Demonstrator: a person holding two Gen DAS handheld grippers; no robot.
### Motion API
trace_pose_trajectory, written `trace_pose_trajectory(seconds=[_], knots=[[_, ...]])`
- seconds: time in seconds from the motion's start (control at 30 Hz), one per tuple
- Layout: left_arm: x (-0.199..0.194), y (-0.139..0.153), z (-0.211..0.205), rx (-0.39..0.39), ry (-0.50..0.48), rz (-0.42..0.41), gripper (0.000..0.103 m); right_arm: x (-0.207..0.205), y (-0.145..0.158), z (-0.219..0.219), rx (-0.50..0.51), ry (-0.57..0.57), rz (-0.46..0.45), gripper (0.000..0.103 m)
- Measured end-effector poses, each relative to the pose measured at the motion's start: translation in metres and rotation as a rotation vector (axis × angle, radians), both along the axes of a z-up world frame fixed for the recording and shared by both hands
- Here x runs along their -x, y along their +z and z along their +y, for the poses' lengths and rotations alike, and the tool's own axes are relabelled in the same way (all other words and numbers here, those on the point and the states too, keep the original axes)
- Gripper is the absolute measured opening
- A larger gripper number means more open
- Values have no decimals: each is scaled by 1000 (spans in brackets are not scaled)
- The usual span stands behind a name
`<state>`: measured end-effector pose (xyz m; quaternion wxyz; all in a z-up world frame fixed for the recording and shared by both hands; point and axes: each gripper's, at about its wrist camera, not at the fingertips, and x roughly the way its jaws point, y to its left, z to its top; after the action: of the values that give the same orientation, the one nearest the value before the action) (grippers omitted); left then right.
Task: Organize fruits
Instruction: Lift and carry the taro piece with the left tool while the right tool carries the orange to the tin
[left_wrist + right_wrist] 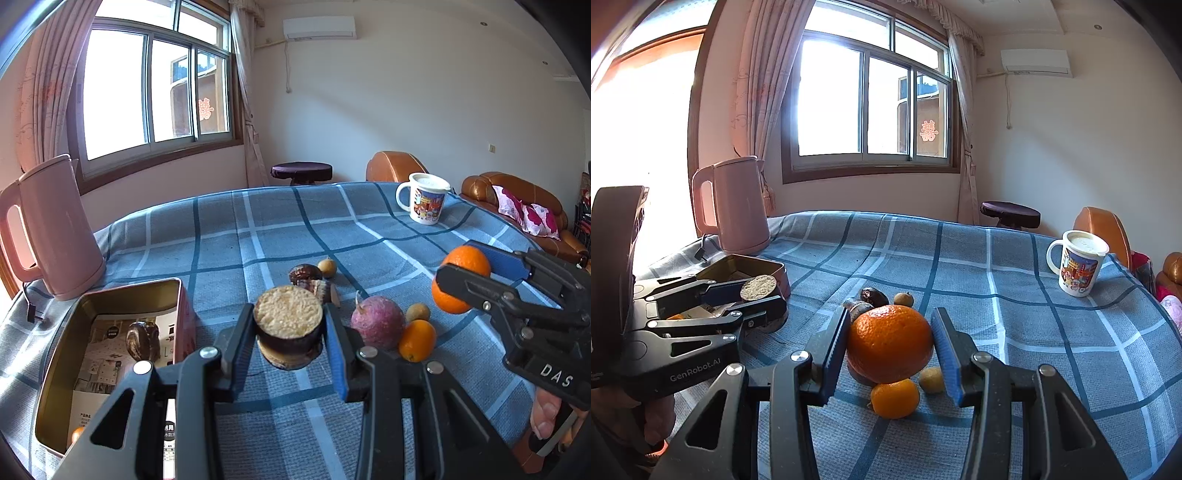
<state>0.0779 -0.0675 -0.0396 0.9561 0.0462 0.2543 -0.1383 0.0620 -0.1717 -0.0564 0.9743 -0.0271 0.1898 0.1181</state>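
Left gripper (290,332): clenched on a round chocolate-coated cake (288,325), pads on its dark sides and crumbly top facing the camera — held clear of the cloth, just right of the tin.

Right gripper (890,347): clamped on a large orange (890,343); from the left wrist view the fruit sits between the two fingers, lifted above the table.

Why both are raised: judging by the task, each hand has an item picked up and is carrying it off to its place; sorting looks partly done.

Metal tin (177,295): open, at the left, holding one chocolate cake (142,341) on a printed leaflet and something orange in its near corner — probably where the held cake belongs.

Loose fruit: a purplish round fruit (376,323), a small orange (417,339) touching it, and a small brown fruit (418,312) just behind, clustered mid-table.

Further back: another chocolate cake (306,275) with a second small brown fruit (327,267) beside it.

Table (258,229): blue checked cloth.

Edges: pink kettle (55,229) behind the tin, lidded mug (424,201) far right, well apart from the fruit.
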Motion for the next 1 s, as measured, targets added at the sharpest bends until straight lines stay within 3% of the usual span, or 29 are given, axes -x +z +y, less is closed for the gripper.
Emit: trace_pose_trajectory(seconds=[1.0], knots=[[5, 27, 41, 32, 104, -52, 37, -3, 52, 45, 73, 109, -116, 47]])
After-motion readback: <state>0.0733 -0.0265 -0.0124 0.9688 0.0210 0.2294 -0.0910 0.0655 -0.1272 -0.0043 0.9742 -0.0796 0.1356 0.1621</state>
